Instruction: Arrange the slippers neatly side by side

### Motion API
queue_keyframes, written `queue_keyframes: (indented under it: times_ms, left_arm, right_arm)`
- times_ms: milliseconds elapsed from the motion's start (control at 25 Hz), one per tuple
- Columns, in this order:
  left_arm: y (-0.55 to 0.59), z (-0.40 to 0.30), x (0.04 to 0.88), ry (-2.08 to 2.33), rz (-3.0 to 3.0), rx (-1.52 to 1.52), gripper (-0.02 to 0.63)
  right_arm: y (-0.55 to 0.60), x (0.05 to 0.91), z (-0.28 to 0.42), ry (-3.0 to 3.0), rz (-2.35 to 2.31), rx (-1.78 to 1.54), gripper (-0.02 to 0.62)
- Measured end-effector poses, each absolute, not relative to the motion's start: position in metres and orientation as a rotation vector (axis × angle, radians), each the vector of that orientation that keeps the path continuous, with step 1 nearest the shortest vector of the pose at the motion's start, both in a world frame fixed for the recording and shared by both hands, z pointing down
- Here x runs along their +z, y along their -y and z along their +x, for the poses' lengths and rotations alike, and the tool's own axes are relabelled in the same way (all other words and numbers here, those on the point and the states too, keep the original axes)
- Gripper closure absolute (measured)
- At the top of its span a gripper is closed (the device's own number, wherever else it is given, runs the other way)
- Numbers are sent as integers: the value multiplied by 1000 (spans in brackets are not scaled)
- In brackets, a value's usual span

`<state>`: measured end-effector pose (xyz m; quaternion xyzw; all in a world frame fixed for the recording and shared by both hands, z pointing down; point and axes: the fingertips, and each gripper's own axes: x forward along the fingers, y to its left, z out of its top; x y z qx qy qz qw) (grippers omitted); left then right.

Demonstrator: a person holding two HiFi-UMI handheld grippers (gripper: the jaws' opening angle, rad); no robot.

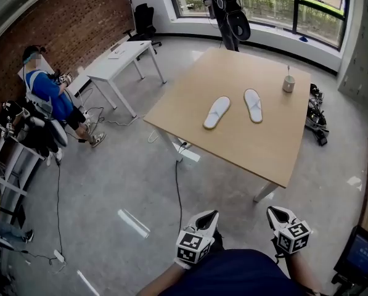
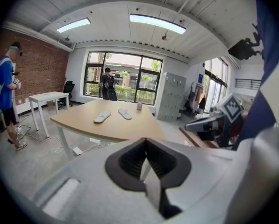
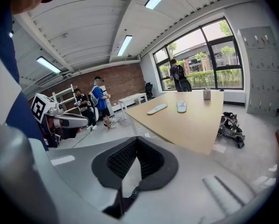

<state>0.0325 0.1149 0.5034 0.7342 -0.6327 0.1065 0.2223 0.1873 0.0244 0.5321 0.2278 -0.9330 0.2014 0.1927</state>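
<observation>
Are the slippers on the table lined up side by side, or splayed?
Splayed. In the head view the left slipper and right slipper lie apart, converging toward their far ends, not parallel.

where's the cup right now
In the head view the cup stands near the far right edge of the wooden table, right of the right-hand slipper.

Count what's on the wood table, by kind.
Slippers: 2
Cup: 1
Total: 3
</observation>
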Motion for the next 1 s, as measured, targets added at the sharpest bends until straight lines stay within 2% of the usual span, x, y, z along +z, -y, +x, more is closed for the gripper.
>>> queue_keyframes:
  times_ms: [440,640,1000]
  left_arm:
    - [-40,-104,500,1717,2047,180,601]
    - [-13,-166,500,1788,1981,110,601]
    - [10,-197,503,1811,1968,120,587]
  right_arm:
    - [37,516,68,2606,704,492,591]
    - [67,509,42,2584,735,399,590]
    - [118,511,14,2570,763,345,591]
